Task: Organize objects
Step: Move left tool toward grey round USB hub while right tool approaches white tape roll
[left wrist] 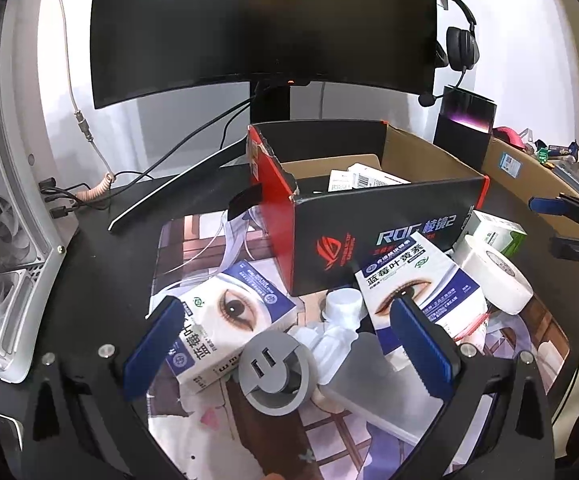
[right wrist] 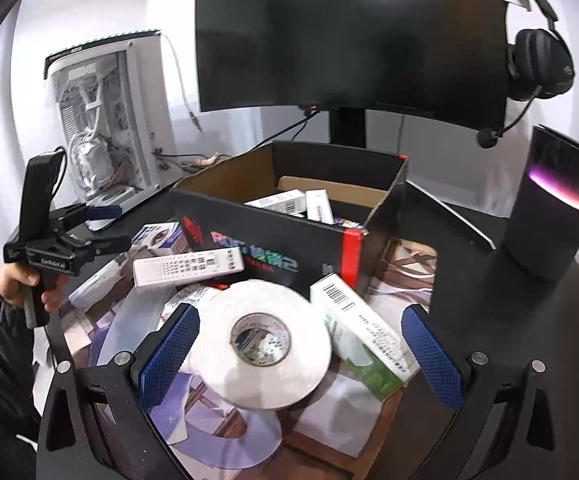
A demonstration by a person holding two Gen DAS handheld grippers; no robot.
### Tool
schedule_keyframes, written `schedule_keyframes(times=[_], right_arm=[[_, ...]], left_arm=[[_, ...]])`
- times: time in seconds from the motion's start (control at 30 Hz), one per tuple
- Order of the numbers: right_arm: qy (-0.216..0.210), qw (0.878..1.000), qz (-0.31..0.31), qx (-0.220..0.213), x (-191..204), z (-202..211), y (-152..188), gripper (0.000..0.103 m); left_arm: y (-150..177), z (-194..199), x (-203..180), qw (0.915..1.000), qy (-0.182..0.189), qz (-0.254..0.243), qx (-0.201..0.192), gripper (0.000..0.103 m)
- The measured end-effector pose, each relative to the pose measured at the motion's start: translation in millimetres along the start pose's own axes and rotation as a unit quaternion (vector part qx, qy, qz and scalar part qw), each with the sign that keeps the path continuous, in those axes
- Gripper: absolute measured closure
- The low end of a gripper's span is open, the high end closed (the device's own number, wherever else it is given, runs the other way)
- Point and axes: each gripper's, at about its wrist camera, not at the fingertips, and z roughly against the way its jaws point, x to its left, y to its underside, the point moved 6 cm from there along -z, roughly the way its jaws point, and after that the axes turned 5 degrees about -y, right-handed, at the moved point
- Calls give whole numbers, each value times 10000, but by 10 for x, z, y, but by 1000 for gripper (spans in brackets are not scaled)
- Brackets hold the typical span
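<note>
While both hand-held grippers are hovering with jaws spread wide and holding nothing, the loose goods are lying ready for sorting. Left hand-held gripper [left wrist: 289,340]: poised over a grey disc [left wrist: 275,376] and a white bottle [left wrist: 339,320], with one eye-print carton [left wrist: 225,320] lying just beside its left finger, likely the nearest pick. Right hand-held gripper [right wrist: 301,352]: straddling a tape roll [right wrist: 265,344], a green-white carton [right wrist: 363,344] lying inside its span too, so the roll seems the intended grasp. Black box [right wrist: 289,240]: standing open beyond, already holding several small cartons, evidently serving as the collecting bin. A second eye-print carton [left wrist: 421,280] is leaning against its front wall. Everything is resting on a printed mat [left wrist: 329,432] covering the counter [left wrist: 89,280].
</note>
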Motion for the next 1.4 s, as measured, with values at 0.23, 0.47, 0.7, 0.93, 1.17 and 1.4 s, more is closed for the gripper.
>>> schedule_keyframes(times=[0.23, 0.47, 0.7, 0.93, 1.17, 1.4], right_arm=[[-112, 9997, 104, 181, 84, -96, 52, 0], [-237, 9988, 261, 350, 223, -199, 106, 0], [-442, 9972, 365, 479, 360, -301, 150, 0], [-665, 9947, 482, 625, 482, -372, 211, 0], [-751, 9935, 452, 724, 504, -459, 252, 0], [-983, 9922, 415, 651, 592, -489, 232, 0]], left_arm=[[17, -8, 17, 10000, 24, -16, 59, 0], [84, -57, -39, 9994, 61, -244, 256, 0], [130, -68, -68, 9983, 269, -379, 345, 0], [158, -48, -65, 9975, 330, -485, 385, 0], [180, -80, -76, 9969, 370, -534, 444, 0], [193, -79, -89, 9965, 406, -568, 462, 0]])
